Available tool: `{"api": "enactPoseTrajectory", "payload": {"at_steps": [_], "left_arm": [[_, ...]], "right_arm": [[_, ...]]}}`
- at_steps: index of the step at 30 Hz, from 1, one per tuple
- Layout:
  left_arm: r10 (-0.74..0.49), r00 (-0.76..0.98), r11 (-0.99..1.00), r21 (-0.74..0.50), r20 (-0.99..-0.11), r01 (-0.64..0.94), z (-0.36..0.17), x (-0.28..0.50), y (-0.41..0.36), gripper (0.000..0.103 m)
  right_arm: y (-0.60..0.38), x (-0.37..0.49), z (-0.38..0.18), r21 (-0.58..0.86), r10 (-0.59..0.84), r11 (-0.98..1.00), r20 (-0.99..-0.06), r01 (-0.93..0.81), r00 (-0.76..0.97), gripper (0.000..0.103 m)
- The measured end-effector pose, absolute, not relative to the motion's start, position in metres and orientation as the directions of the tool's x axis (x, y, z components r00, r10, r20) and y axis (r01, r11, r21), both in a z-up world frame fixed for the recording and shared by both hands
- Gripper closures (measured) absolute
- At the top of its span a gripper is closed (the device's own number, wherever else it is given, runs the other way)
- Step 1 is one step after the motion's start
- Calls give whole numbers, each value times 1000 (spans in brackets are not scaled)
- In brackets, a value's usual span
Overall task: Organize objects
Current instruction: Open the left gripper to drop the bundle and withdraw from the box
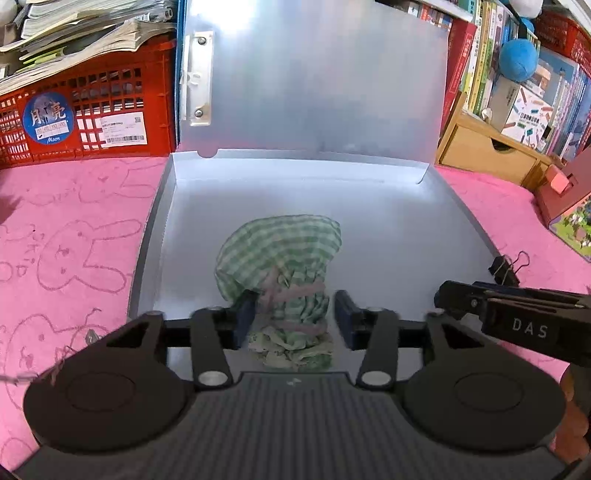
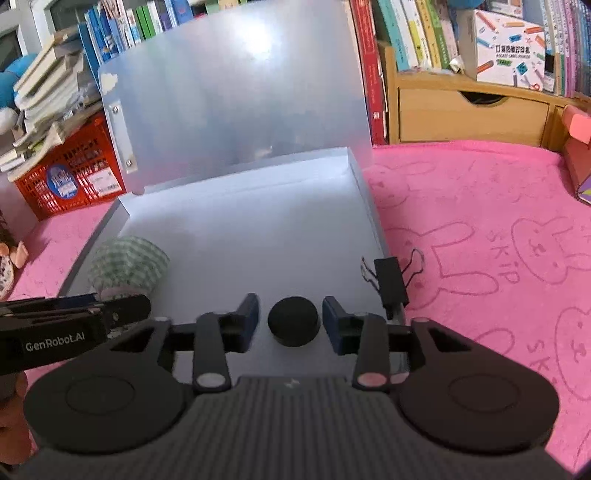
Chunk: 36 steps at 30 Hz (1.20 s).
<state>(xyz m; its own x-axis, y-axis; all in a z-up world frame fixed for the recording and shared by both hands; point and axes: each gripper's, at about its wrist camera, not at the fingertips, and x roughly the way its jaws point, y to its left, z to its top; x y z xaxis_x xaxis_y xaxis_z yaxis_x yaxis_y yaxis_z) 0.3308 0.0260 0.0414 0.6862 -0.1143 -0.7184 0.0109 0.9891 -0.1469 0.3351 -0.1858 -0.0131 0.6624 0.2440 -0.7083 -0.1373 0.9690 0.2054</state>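
Our left claw (image 1: 294, 314) stands wide around the checked pouch (image 1: 280, 266), pads just off its tied neck, seemingly letting it settle inside the box (image 1: 388, 221). Our right claw (image 2: 290, 321) likewise gapes around a black puck (image 2: 293, 325) on the box floor. Right of it, a binder clip (image 2: 389, 282) grips the box wall. Beyond lie pink cloth (image 2: 480, 206), a crate (image 1: 88, 122) and books (image 2: 413, 33).
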Motion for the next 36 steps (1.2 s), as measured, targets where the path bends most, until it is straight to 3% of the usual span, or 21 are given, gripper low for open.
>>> {"api": "enactPoseTrajectory", "payload": {"at_steps": [2, 7, 21, 36], "left_arm": [[-129, 696, 988, -153, -706, 28, 45, 327, 25, 33], [-114, 723, 993, -98, -681, 65, 61, 313, 17, 26], [-185, 788, 983, -105, -587, 153, 106, 241, 13, 22], [-310, 809, 951, -161, -500, 265, 109, 117, 24, 19]], "right_arm": [[-187, 331, -9, 211, 248, 968, -700, -138, 670, 41], [-186, 315, 8, 193, 240, 970, -658, -147, 714, 33], [-210, 240, 53, 242, 323, 944, -525, -226, 787, 17], [-227, 139, 33, 164, 318, 948, -470, -272, 823, 13]]}}
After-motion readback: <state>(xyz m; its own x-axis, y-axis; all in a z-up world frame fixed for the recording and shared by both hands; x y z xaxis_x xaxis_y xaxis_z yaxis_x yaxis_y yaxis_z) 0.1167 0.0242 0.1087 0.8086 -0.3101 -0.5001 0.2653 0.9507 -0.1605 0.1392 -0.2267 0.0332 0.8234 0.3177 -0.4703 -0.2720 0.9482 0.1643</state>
